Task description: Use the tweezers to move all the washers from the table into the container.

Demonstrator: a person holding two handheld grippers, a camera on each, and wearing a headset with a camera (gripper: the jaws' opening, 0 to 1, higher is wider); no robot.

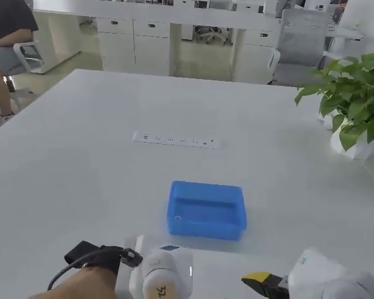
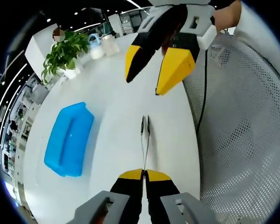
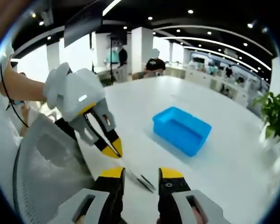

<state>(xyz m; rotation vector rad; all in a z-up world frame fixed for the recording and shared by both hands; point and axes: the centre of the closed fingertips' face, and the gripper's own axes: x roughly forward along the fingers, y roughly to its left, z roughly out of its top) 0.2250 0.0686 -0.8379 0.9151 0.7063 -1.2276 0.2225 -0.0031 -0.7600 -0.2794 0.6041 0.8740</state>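
My left fingers (image 2: 130,175) are pinched shut on the tweezers (image 2: 145,135). In the left gripper view their long axis runs straight out to 12 o'clock, tips toward my right fingers (image 2: 175,70), which stand wide apart. The blue container (image 2: 65,161) sits at 10 o'clock on the surface (image 1: 81,162). I can't place the washers (too small to make out).

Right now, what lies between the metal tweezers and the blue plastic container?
Only bare white tabletop separates the thin metal tweezers from the blue plastic container, in the left gripper view.
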